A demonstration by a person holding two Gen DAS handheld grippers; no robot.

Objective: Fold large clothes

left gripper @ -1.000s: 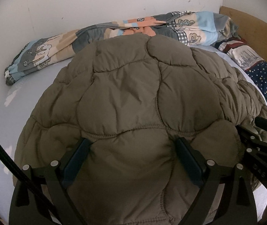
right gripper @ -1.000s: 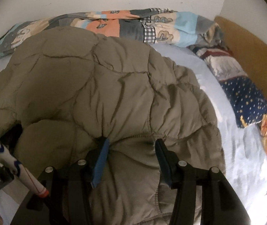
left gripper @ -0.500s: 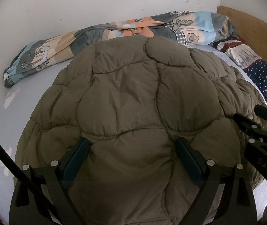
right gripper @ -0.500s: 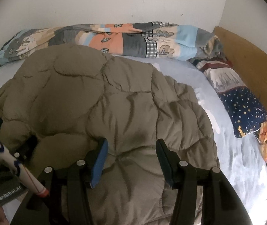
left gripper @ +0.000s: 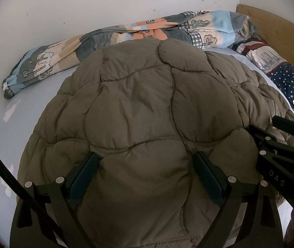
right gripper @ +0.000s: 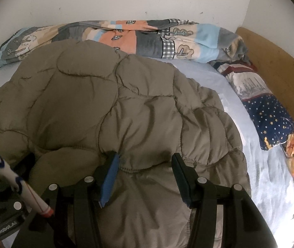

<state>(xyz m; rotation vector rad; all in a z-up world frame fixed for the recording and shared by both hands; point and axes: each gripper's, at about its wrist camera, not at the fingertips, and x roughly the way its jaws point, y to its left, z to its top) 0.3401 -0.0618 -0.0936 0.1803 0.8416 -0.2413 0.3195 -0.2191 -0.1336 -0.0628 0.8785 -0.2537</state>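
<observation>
1. Left wrist view: the olive quilted jacket (left gripper: 147, 107) lies spread over the middle of the bed (left gripper: 43, 95), its far edge close to the patterned duvet (left gripper: 109, 41) rolled along the wall-side edge.
2. The left gripper (left gripper: 144, 173) stands with its jaws wide, a thick fold of the jacket's near hem bulging between them; both pads press against the padding, so it reads as a grip on a bulky bunch.
3. Right wrist view: the right gripper (right gripper: 144, 173) has its jaws about half apart and clamped on a narrower pinch of the same near hem, the fabric puckering at the blue pad.
4. To the right, the star-print pillow (right gripper: 270, 119) lies along the headboard-side edge, apart from the jacket, with bare sheet between them.
5. Judged progress: early. Both near corners seem secured, but the jacket looks spread at full length, with no crisp crease visible.
6. What appears left: carry the held hem toward the wall-side edge to halve the jacket, flatten it, then likely fold again; whether the sleeves are tucked under cannot be told.
</observation>
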